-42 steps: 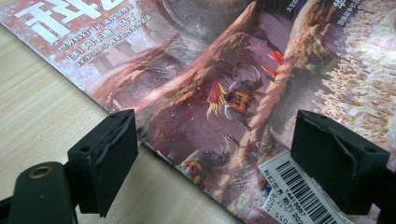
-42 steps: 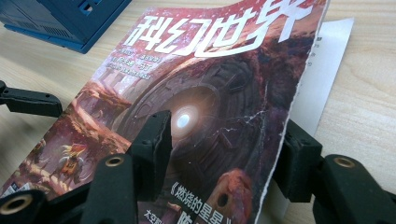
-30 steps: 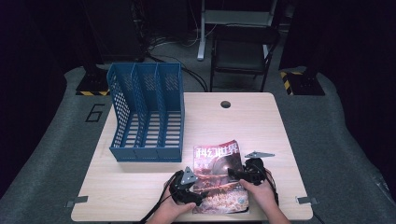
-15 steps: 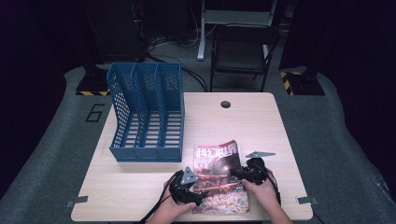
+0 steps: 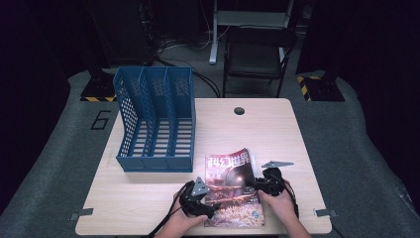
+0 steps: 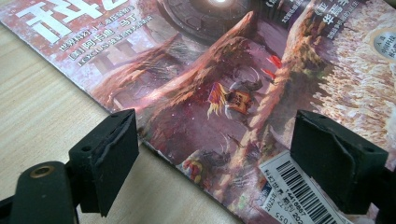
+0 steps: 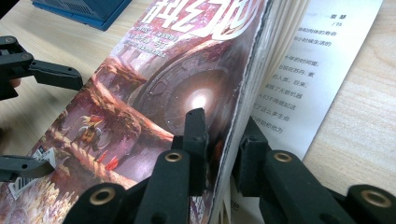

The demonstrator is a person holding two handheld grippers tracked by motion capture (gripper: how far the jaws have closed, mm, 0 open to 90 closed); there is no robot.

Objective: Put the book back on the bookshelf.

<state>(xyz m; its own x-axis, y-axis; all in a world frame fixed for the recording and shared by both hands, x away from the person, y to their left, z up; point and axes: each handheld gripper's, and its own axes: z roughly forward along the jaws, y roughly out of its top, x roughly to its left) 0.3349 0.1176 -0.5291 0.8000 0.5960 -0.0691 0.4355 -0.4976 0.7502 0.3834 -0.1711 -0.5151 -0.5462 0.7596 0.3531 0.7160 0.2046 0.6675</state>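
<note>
right gripper (image 7: 219,140): jaws just closed, now pinching magazine (image 5: 233,188) edge, pages between pads | left gripper (image 6: 215,158): jaws wide, released, magazine's other edge lying between them | judged: grip made, lift toward file rack (image 5: 156,119) next

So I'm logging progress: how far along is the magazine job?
Early. The right gripper has just closed on the magazine, lifting its edge. The left gripper sits open over the opposite edge. The blue file rack looks empty, likely the destination.
</note>
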